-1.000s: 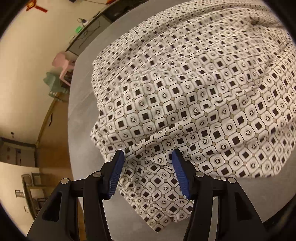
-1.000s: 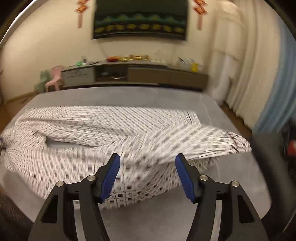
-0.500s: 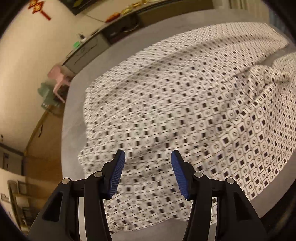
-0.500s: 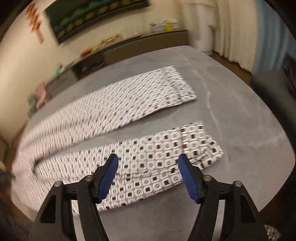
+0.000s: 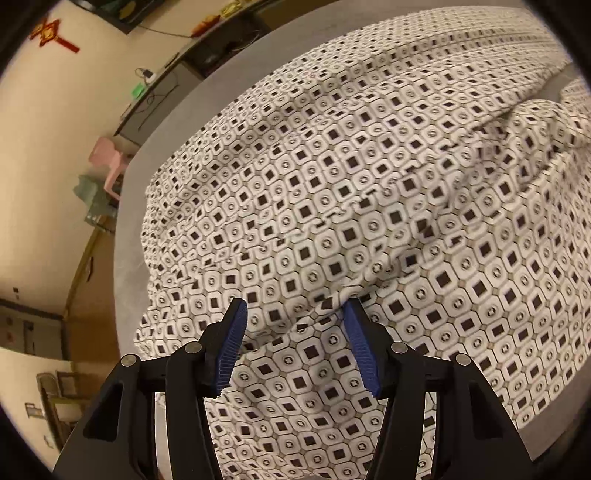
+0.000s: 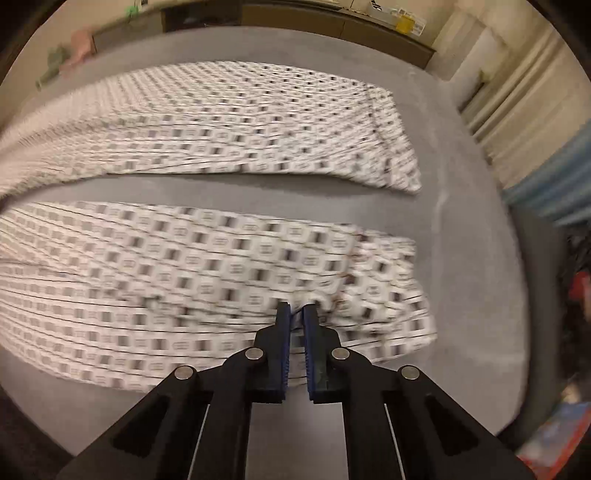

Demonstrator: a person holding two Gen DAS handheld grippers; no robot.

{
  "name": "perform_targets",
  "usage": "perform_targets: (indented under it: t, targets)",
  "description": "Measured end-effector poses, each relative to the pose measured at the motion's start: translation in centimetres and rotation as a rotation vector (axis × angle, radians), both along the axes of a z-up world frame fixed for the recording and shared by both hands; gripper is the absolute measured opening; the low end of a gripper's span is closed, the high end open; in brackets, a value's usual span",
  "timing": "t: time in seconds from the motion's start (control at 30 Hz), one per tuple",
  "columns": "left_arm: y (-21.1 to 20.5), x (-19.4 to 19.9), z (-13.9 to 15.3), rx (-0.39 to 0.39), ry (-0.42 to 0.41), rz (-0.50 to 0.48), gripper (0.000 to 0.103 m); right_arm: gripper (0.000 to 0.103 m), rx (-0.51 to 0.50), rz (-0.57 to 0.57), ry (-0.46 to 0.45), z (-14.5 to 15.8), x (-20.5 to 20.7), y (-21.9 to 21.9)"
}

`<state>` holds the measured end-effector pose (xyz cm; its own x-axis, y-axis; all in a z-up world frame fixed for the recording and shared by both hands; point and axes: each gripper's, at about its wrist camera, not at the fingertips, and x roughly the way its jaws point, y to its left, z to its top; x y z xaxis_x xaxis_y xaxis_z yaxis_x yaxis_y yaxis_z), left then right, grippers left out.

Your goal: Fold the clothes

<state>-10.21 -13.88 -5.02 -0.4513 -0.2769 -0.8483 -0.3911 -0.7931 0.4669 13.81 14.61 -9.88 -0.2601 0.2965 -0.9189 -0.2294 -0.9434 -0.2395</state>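
White patterned trousers (image 5: pixel 369 192) with dark squares lie spread on a grey table (image 5: pixel 155 147). In the left wrist view my left gripper (image 5: pixel 293 321) is open, its blue pads straddling a raised fold at the waist end of the cloth. In the right wrist view the two legs (image 6: pixel 207 133) lie side by side with a strip of table between them. My right gripper (image 6: pixel 296 314) is shut on the near leg (image 6: pixel 184 266) close to its cuff (image 6: pixel 388 288). That view is motion-blurred.
The grey table's right edge (image 6: pixel 480 229) curves close past the cuffs. A low dark cabinet (image 6: pixel 332 22) runs along the far wall. A pink chair (image 5: pixel 109 162) stands beyond the table's left side. Curtains (image 6: pixel 524 122) hang at the right.
My right gripper has dropped to the near trouser leg and closed on it near the cuff. My left gripper stays open and has come back down close over the waist fold.
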Motion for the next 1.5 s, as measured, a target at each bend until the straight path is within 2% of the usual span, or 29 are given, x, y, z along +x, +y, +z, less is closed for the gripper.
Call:
perform_targets:
  t: [0.07, 0.17, 0.23, 0.33, 0.4, 0.47, 0.53, 0.63, 0.67, 0.8, 0.87, 0.97, 1.07, 1.13, 1.17, 1.23, 1.33, 1.37, 1.43, 1.5]
  targets:
    - [1.1, -0.1, 1.1, -0.004, 0.035, -0.010, 0.057, 0.007, -0.024, -0.062, 0.027, 1.3, -0.1, 2.2]
    - [4.0, -1.1, 4.0, 0.103, 0.122, -0.043, 0.057, 0.012, -0.106, -0.167, 0.175, 3.6, 1.2, 4.9]
    - [6.1, -2.4, 4.2, 0.129, 0.136, -0.060, 0.057, 0.012, -0.148, -0.203, 0.213, 3.6, 1.7, 5.8]
    - [9.7, -5.1, 2.3, 0.093, 0.094, -0.105, 0.057, 0.012, -0.153, -0.131, 0.186, 3.2, 1.7, 4.9]
    - [11.5, -7.3, 0.7, 0.053, 0.061, -0.110, 0.057, 0.016, -0.153, -0.083, 0.187, 3.2, 2.3, 4.2]
    - [12.5, -9.4, -0.3, 0.046, 0.039, -0.079, 0.057, 0.035, -0.168, -0.049, 0.194, 3.7, 3.5, 3.5]
    - [13.4, -11.4, -0.8, 0.032, 0.042, -0.050, 0.056, 0.039, -0.176, 0.010, 0.198, 3.7, 4.3, 2.6]
    - [14.3, -14.5, -1.2, -0.009, 0.075, 0.021, 0.055, 0.040, -0.122, 0.085, 0.201, 3.9, 4.7, 1.6]
    - [14.5, -15.3, -1.3, -0.007, 0.082, 0.040, 0.051, 0.040, -0.106, 0.083, 0.229, 4.6, 4.7, 1.9]
    - [14.9, -15.6, -1.4, 0.038, 0.067, 0.020, 0.048, 0.040, -0.134, 0.036, 0.383, 8.2, 4.0, 4.2]
    - [14.9, -15.1, -1.5, 0.058, 0.036, -0.014, 0.048, 0.041, -0.141, 0.014, 0.390, 8.9, 1.8, 5.2]
    - [14.3, -14.3, -1.2, 0.113, -0.014, -0.040, 0.049, 0.040, -0.164, -0.009, 0.245, 4.6, -4.4, 6.6]
    - [13.7, -14.5, -1.5, 0.108, 0.007, -0.033, 0.050, 0.042, -0.132, -0.033, 0.203, 1.8, -8.0, 7.9]
    - [13.2, -15.1, -1.6, 0.118, 0.028, -0.007, 0.052, 0.043, -0.104, -0.045, 0.209, 0.2, -10.4, 8.9]
    - [13.0, -15.4, -1.7, 0.131, 0.036, 0.007, 0.052, 0.048, -0.070, -0.053, 0.223, -0.5, -11.3, 9.2]
    - [12.7, -15.8, -1.6, 0.141, 0.056, 0.031, 0.052, 0.049, 0.031, -0.061, 0.250, -2.1, -12.9, 9.1]
    - [12.7, -15.4, -0.8, 0.094, 0.106, 0.033, 0.052, 0.049, 0.144, -0.042, 0.264, -4.3, -13.9, 8.5]
    - [12.9, -15.0, -0.4, 0.082, 0.119, 0.029, 0.052, 0.049, 0.128, -0.050, 0.258, -4.3, -13.4, 8.2]
    - [13.7, -13.2, 1.3, 0.099, 0.133, -0.009, 0.052, 0.053, 0.014, -0.067, 0.307, -2.3, -10.6, 8.9]
    - [15.5, -9.4, 3.1, 0.177, 0.127, -0.120, 0.053, 0.064, -0.103, -0.021, 0.382, -0.6, -6.4, 8.8]
